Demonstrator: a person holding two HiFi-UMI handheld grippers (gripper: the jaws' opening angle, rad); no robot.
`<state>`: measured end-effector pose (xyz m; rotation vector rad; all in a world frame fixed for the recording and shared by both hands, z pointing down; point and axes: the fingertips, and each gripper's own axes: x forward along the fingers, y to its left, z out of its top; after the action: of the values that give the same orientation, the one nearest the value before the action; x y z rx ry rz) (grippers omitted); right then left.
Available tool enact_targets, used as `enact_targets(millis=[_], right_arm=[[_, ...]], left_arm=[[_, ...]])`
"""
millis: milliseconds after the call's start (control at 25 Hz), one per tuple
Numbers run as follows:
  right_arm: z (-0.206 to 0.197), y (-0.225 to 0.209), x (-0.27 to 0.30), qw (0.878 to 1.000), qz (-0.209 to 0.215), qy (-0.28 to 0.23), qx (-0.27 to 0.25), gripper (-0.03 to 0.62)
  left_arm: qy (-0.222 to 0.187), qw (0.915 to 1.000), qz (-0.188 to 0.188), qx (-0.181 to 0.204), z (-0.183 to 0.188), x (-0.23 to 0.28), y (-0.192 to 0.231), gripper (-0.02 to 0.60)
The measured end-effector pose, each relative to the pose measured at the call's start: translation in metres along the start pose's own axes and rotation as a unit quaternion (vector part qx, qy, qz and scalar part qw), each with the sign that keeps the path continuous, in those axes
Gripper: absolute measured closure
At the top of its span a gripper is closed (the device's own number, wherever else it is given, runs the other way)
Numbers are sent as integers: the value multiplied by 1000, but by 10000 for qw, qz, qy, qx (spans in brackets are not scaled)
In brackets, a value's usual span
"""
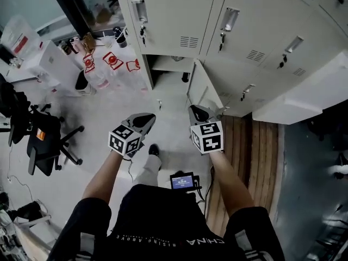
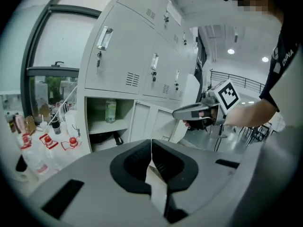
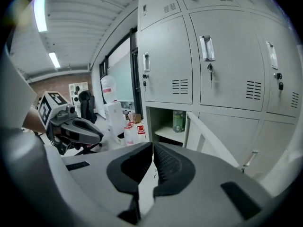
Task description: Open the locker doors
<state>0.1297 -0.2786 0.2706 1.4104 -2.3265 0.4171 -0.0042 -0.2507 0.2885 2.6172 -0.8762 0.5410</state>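
Observation:
A bank of grey lockers [image 1: 179,15] fills the top of the head view. One bottom door [image 1: 200,88] stands swung open; the doors above and to the right are closed, with keys in their locks. The open compartment [image 2: 106,122] holds a green bottle [image 2: 110,110] on a shelf, and the same bottle [image 3: 178,120] shows beside the open door [image 3: 210,138]. My left gripper [image 1: 145,119] hovers over the floor in front of the compartment, shut and holding nothing. My right gripper [image 1: 197,113] sits just short of the open door's edge, shut and holding nothing.
Several water bottles with red labels [image 1: 106,64] stand on the floor left of the lockers. A black office chair [image 1: 41,140] is at the far left. A wooden strip [image 1: 261,151] runs along the floor under the right lockers. A small screen [image 1: 182,181] hangs at my waist.

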Motion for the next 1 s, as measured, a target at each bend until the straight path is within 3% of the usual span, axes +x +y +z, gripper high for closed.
enact_targets(millis=[240, 560, 760, 1000], right_arm=[[-34, 26, -26, 9995, 244, 215, 52, 559], [-58, 52, -58, 9990, -143, 233, 361, 557], [-68, 103, -69, 9985, -343, 303, 315, 558], [-75, 177, -92, 9973, -595, 385, 166, 559]], left_arm=[[132, 9998, -23, -120, -31, -28, -36, 561], [202, 9986, -378, 301, -40, -53, -59, 561], [213, 9974, -491, 489, -67, -97, -63, 561], [4, 9975, -653, 262, -104, -164, -67, 561]])
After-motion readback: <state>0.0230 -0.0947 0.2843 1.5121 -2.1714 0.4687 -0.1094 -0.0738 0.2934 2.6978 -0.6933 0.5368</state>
